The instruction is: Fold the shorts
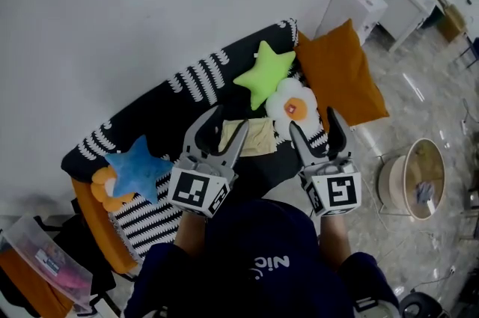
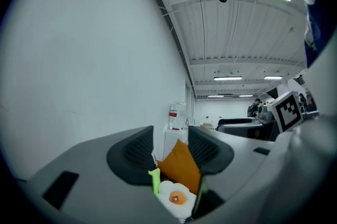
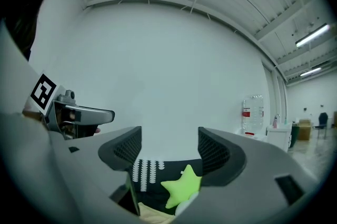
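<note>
Over sofa: left tongs, right tongs agape, empty; floor basket holds cloth.

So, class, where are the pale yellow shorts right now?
In the head view, the shorts lie mid-sofa on the black blanket, just below the green star pillow and left of the fried-egg pillow.

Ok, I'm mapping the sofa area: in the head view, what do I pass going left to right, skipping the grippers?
Blue star → shorts → egg pillow → orange cushion → basket on the floor. The green star is left out: it overlaps the shorts and egg pillow.
</note>
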`<state>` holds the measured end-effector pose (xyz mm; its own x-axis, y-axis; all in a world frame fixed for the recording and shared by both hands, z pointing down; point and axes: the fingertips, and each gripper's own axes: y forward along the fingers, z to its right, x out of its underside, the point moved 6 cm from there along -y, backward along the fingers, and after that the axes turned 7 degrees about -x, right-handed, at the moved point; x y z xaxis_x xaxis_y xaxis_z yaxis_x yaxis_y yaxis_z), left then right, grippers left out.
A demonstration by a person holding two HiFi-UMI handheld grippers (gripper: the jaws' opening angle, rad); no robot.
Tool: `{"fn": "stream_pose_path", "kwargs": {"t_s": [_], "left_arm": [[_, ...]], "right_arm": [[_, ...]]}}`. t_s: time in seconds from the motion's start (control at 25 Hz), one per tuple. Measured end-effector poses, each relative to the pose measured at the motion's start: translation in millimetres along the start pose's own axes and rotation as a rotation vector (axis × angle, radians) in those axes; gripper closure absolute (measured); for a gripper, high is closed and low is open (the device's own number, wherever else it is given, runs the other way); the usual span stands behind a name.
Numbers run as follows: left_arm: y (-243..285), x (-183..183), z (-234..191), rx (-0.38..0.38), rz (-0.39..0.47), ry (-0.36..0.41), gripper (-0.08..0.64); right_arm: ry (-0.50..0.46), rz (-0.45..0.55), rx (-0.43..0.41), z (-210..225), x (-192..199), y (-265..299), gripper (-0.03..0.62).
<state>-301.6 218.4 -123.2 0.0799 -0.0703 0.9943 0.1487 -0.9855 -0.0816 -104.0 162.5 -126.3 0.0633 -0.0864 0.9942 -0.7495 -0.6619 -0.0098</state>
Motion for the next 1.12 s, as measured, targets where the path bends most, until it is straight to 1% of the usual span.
{"fn": "stream_pose_path", "kwargs": {"t_s": [0.04,0.08,0.12,0.16,0.2,0.24,0.28,0.32,0.44,0.56,0.68,0.8,0.96,1.12], "left_arm": [[0,-1,1,0.002,0.003,0.018,0.389],[0,-3,2,0.003,0.006,0.038,0.439],[0,-4,4,0.005,0.011,0.058,0.466],[-1,-4,7,0.008,0.015,0.073,0.488],[-1,-4,9,0.012,0.018,0.080,0.519],[-1,-3,10,0.019,0.019,0.077,0.540],[-1,-2,10,0.028,0.021,0.067,0.541],[-1,-1,9,0.036,0.023,0.056,0.545],[-3,1,6,0.046,0.036,0.037,0.555],[-5,-1,2,0.058,0.058,0.008,0.557],[-6,-1,-3,0.048,0.066,-0.020,0.557],[-7,0,-4,0.048,0.067,-0.010,0.557],[-8,0,-9,0.023,0.074,0.038,0.557],[-7,1,-15,0.011,0.070,0.061,0.557]], "right_arm": [[0.004,0.002,-0.006,-1,0,0,0.284],[0.010,0.009,-0.010,-2,0,-1,0.327],[0.013,0.019,-0.008,-3,0,-1,0.359],[0.013,0.025,-0.005,-3,0,-3,0.417],[0.008,0.024,-0.006,-4,2,-4,0.461],[0.002,0.018,-0.014,-5,3,-5,0.504],[0.003,0.014,-0.028,-7,4,-4,0.554],[0.015,0.015,-0.046,-9,4,-3,0.581],[0.057,0.042,-0.085,-13,4,0,0.583],[0.041,0.067,-0.072,-16,2,-2,0.583],[0.014,0.100,-0.052,-20,-3,-2,0.583],[-0.014,0.089,-0.030,-24,-5,0,0.584],[-0.038,0.093,-0.029,-30,-4,5,0.584],[-0.050,0.092,-0.031,-35,-3,12,0.584]]}}
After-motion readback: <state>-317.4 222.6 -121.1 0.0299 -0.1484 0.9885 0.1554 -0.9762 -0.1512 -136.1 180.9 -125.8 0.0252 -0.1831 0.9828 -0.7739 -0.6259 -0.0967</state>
